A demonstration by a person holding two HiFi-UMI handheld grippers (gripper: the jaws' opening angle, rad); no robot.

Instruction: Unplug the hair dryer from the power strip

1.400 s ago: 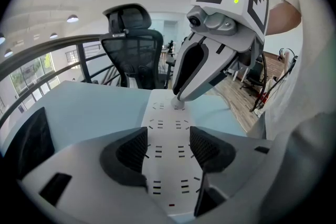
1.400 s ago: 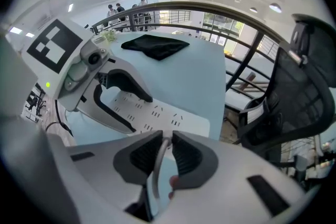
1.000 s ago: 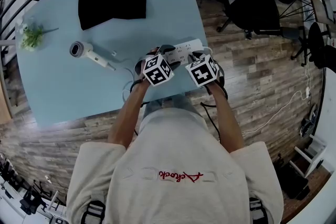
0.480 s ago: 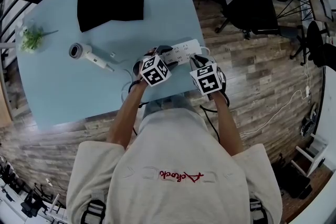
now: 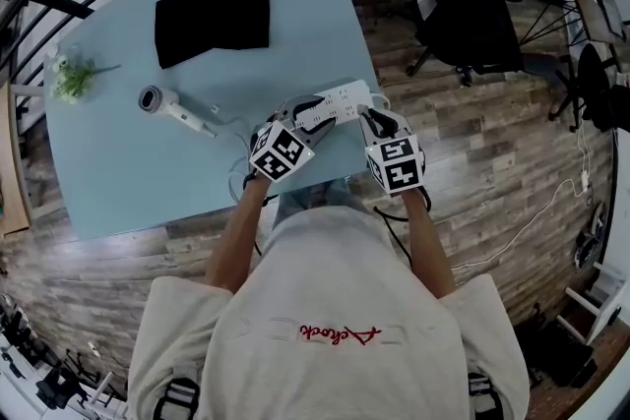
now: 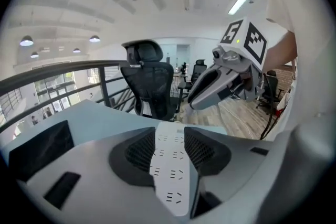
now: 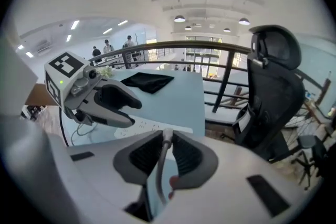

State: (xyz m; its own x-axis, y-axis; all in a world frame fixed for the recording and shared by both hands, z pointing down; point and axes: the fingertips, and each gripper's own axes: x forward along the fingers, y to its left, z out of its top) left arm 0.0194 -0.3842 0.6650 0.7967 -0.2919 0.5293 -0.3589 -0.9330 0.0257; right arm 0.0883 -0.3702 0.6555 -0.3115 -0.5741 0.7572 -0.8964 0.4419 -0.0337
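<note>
The white power strip (image 5: 337,99) lies near the blue table's (image 5: 118,172) right edge. My left gripper (image 5: 298,110) hovers over its near end. In the left gripper view the strip (image 6: 170,165) shows between the closing jaws of that gripper (image 6: 170,139), and I see no pad pressing on it. My right gripper (image 5: 376,118) is beside the strip's right part. In its own view this gripper (image 7: 167,140) is shut on a white cord (image 7: 160,165), whose thicker end pokes out past the fingertips. The hair dryer (image 5: 165,103) lies at the table's left.
A black cloth (image 5: 212,15) lies at the table's far side and a small plant (image 5: 74,79) at its left edge. A black office chair (image 5: 472,5) stands on the wooden floor right of the table. Loose cord (image 5: 241,167) hangs by the near edge.
Both grippers have drawn back from the strip toward the person and risen. More of the strip's near end now shows in the head view.
</note>
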